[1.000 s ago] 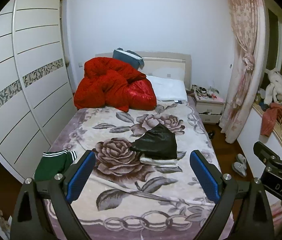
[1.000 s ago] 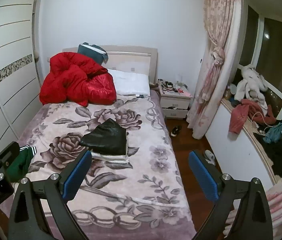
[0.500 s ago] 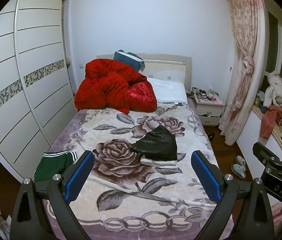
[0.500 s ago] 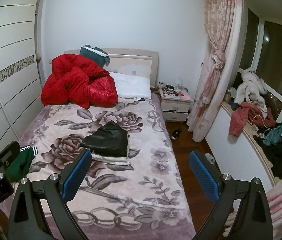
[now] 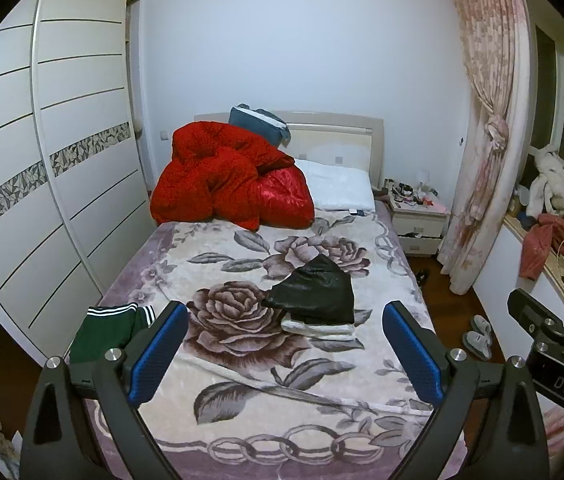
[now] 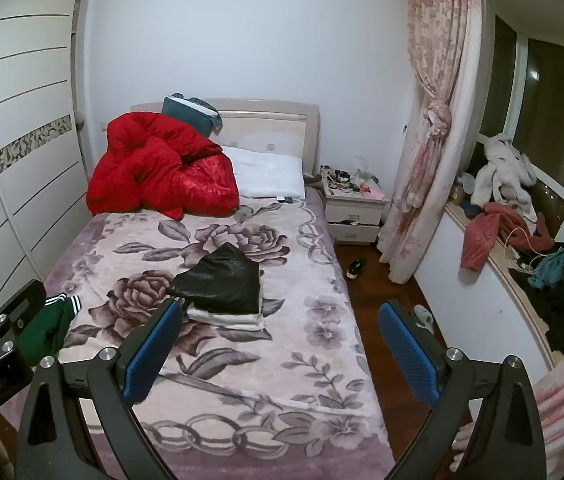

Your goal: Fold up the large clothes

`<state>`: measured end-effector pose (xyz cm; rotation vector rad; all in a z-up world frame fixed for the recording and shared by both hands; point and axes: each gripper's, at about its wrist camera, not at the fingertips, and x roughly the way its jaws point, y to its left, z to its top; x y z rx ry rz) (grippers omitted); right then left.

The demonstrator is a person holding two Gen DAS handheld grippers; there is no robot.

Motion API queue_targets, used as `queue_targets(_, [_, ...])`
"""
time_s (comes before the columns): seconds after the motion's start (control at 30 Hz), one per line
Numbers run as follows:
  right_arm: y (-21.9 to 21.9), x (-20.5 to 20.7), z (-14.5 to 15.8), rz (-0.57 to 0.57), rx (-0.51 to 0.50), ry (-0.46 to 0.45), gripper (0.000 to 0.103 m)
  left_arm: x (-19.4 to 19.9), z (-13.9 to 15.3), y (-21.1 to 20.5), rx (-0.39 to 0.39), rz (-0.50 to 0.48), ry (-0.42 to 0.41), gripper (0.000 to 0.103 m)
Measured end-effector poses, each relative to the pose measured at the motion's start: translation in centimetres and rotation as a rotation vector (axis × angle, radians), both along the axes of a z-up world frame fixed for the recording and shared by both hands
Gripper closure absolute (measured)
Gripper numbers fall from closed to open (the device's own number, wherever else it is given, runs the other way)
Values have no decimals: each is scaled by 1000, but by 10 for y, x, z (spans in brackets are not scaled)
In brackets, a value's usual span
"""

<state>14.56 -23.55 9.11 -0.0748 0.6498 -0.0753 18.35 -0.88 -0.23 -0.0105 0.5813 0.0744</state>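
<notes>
Jaws wide on left gripper (image 5: 284, 348) and right gripper (image 6: 280, 344), gripping nothing. Glossy black folded garment (image 5: 314, 294) atop white stack, mid-bed on plush floral blanket (image 5: 242, 360); green striped garment (image 5: 102, 330) at left edge.

We see a folded stack (image 5: 316, 302) at mid-frame on the flowered blanket: a glossy black garment (image 6: 218, 280) lies flat on top, white folded cloth (image 6: 226, 318) beneath it. At the lower left of the frame a green garment with white stripes (image 5: 106, 330) sits crumpled at the bed's edge.
</notes>
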Motion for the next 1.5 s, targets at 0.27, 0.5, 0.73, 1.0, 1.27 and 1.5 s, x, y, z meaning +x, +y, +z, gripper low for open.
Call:
queue_targets(0.27, [2, -19, -1, -14, 5, 5, 3, 0, 0, 2, 0, -4, 1, 4])
queue_targets(0.5, [2, -29, -3, -16, 16, 7, 3, -1, 2, 3, 0, -2, -5, 4])
queue_targets(0.73, [2, -31, -4, -16, 18, 8, 3, -3, 3, 4, -2, -1, -7, 4])
queue_targets(1.0, [4, -35, -5, -16, 18, 7, 3, -6, 6, 3, -3, 4, -10, 4])
queue_targets(1.27, [4, -39, -6, -20, 17, 6, 3, -8, 8, 4, 0, 11, -16, 4])
queue_targets(1.5, [6, -43, -7, -24, 18, 6, 3, -8, 9, 3, 1, 17, -19, 4])
